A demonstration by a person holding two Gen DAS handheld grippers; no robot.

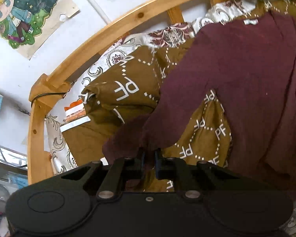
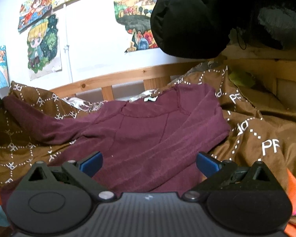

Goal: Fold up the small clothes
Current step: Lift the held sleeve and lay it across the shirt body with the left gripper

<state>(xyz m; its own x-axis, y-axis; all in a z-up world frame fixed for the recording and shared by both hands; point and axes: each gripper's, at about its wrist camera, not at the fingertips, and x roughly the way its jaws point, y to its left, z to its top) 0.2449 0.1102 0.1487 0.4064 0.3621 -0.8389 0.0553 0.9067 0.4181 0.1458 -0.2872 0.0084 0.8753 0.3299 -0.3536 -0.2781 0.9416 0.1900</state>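
The maroon shirt [image 2: 148,126] lies spread on a brown blanket [image 2: 266,138] on the bed. The left claw [image 1: 149,158] is clamped on one sleeve end; the right claw [image 2: 149,164] hangs with jaws apart over the shirt's lower part

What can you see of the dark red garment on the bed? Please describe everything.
The dark red garment is a soft knit top with visible seams, a neckline and a small white label. It lies spread and wrinkled on a brown blanket printed with "PF". The left tongs are shut on its sleeve end; the right tongs are open over it.
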